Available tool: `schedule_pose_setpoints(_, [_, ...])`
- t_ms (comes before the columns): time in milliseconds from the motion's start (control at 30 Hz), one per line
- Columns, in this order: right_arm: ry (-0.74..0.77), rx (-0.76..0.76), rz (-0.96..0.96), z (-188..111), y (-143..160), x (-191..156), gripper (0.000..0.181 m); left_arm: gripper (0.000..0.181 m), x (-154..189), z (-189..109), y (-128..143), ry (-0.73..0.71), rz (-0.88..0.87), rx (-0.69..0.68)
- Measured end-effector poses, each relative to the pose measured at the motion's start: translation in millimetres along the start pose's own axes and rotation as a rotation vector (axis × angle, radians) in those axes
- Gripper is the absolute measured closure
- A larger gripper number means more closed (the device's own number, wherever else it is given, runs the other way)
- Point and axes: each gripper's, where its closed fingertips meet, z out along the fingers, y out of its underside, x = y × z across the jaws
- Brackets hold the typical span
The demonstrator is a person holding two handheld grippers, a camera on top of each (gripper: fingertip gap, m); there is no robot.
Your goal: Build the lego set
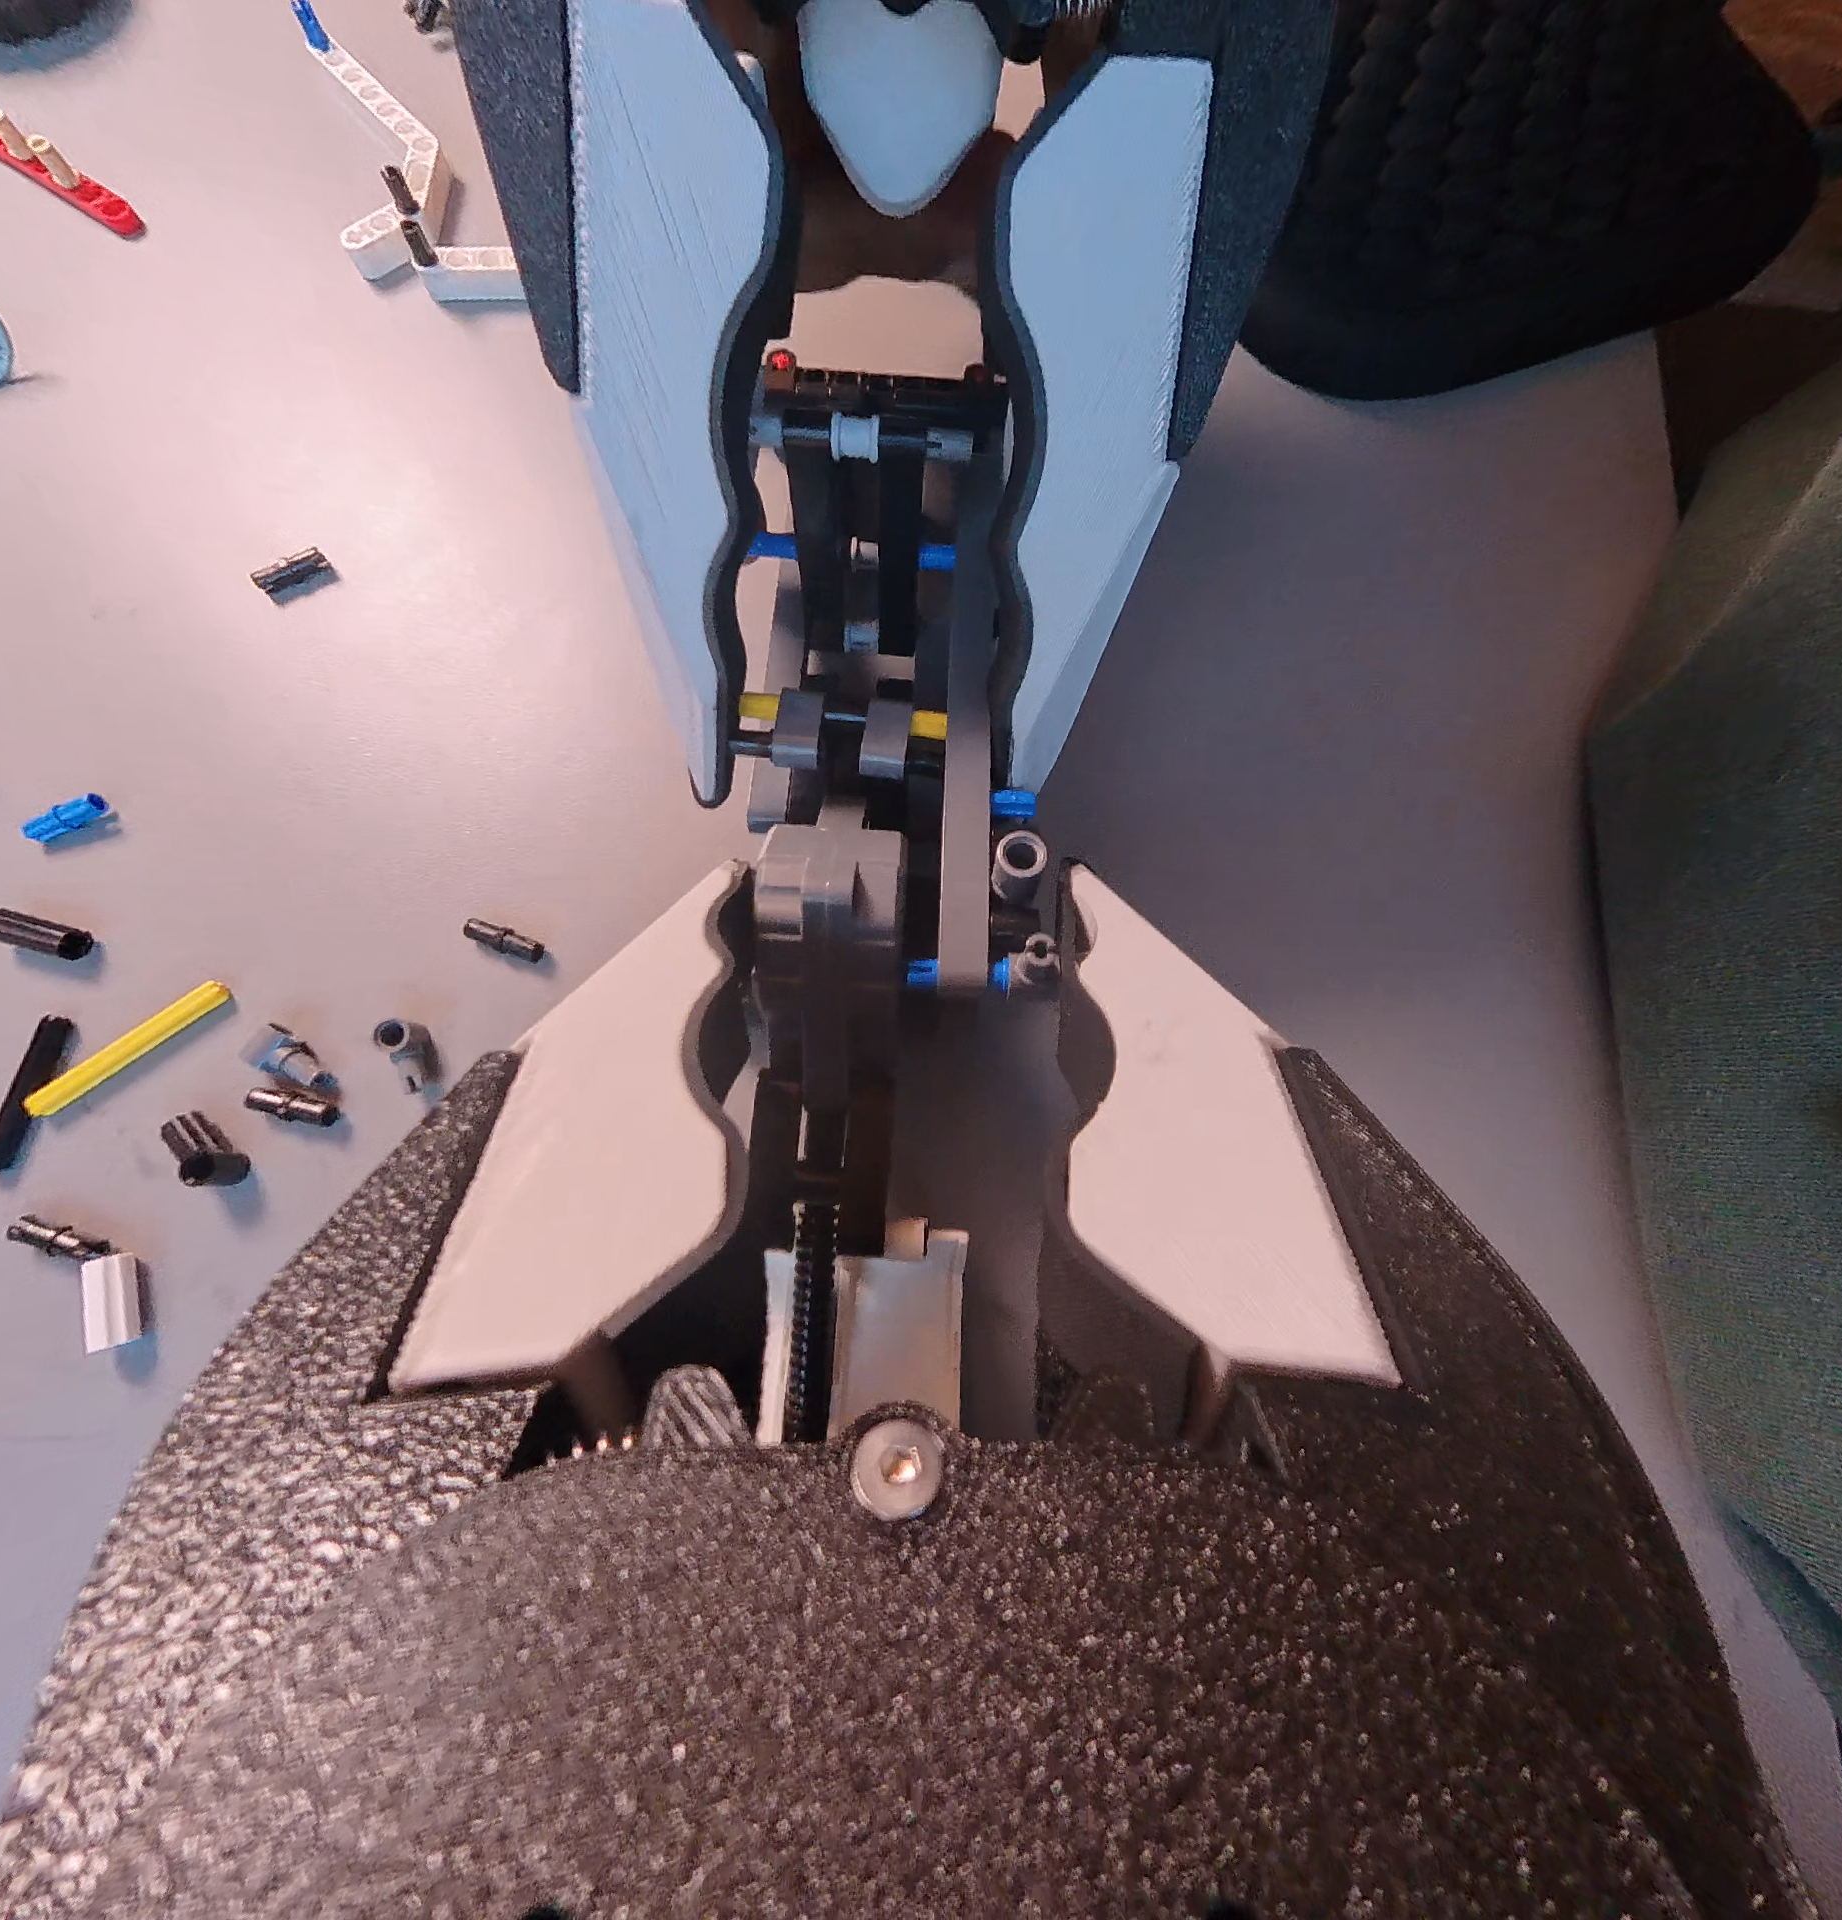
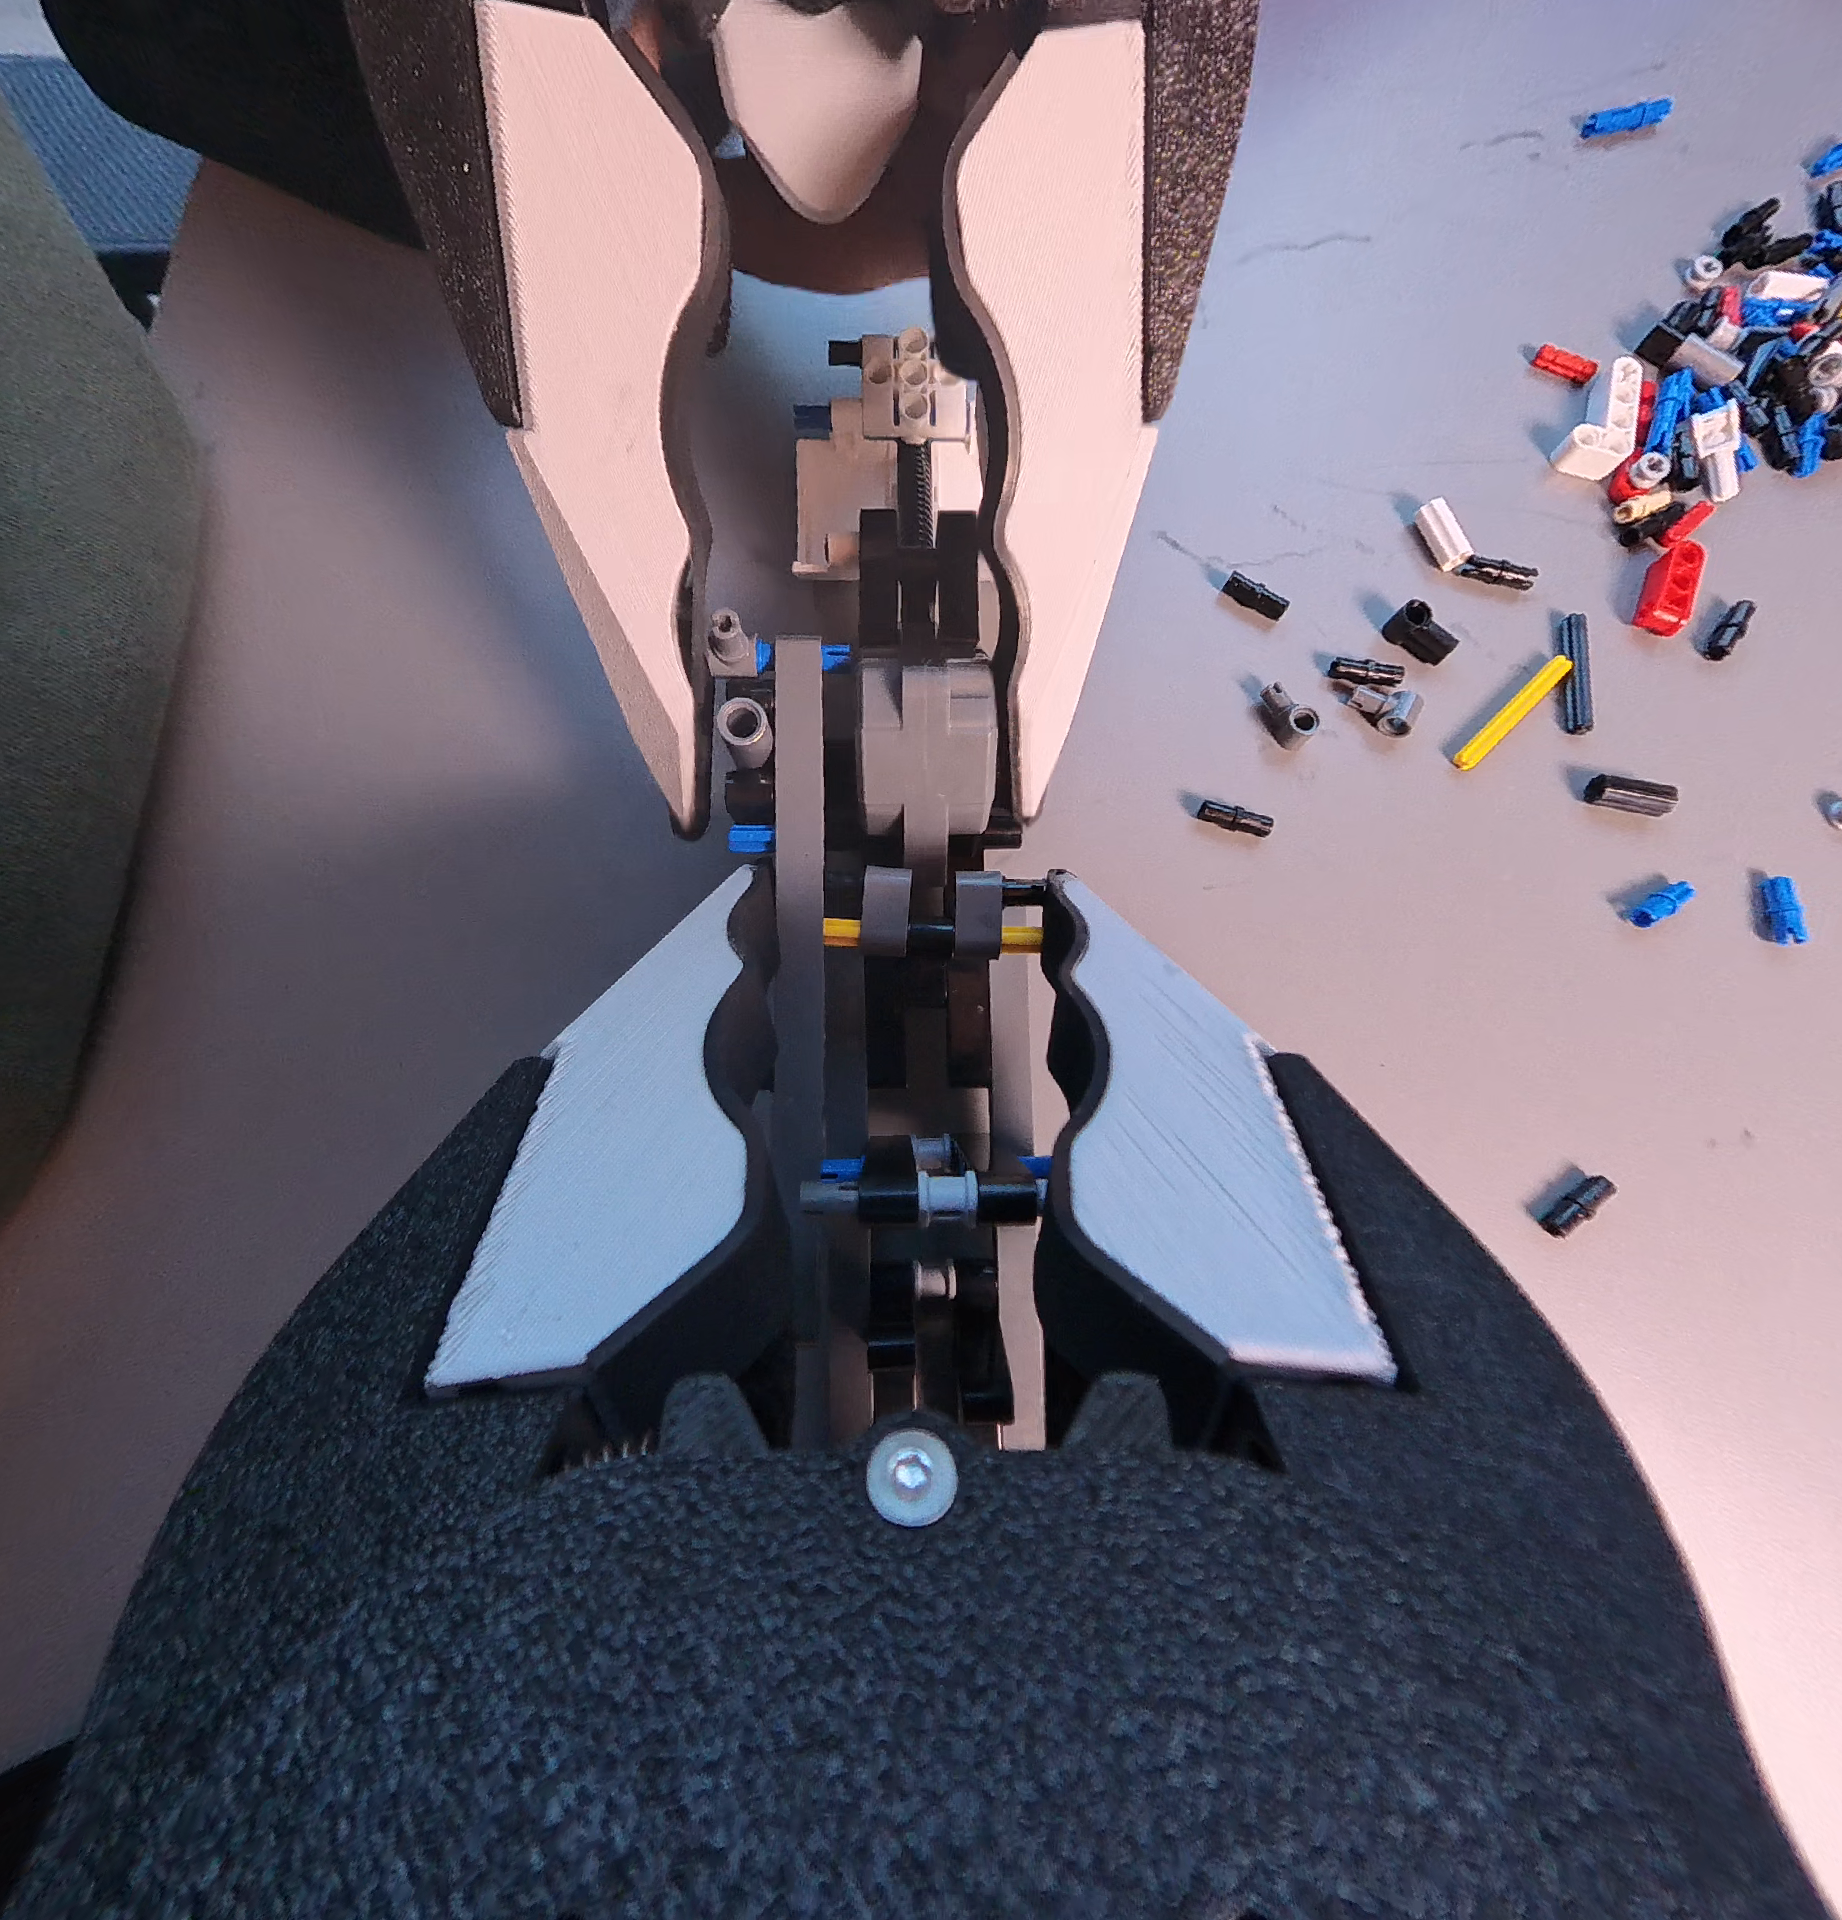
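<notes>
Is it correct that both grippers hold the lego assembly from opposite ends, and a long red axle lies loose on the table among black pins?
Not quite: the long loose axle is yellow, not red, as the right wrist view shows. The rest holds: the left gripper and the right gripper clamp the lego assembly from opposite ends, with black pins scattered nearby.

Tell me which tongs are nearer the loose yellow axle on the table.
Left. The yellow axle lies beside the left tongs; the right tongs, gripping the lego assembly from the opposite end, are farther.

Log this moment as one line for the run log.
left tool: shut on lego assembly | right tool: shut on same assembly, opposite end | loose yellow axle on table | assembly held between both
</notes>
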Motion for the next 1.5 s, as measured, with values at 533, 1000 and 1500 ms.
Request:
schedule_pose_setpoints(533, [0.000,0.047,-0.031,-6,4,-3,0.130,0.123,-13,-29,64,-0.068,-0.025,-0.162])
schedule_pose_setpoints(1000, [0.009,0.051,-0.035,1,-2,-3,0.132,0.181,-21,-57,-20,-0.032,0.179,-0.105])
schedule_pose_setpoints(1500, [0.021,0.135,-0.007,-10,-5,6,0.132,0.111,-12,-65,91,-0.122,-0.200,-0.063])
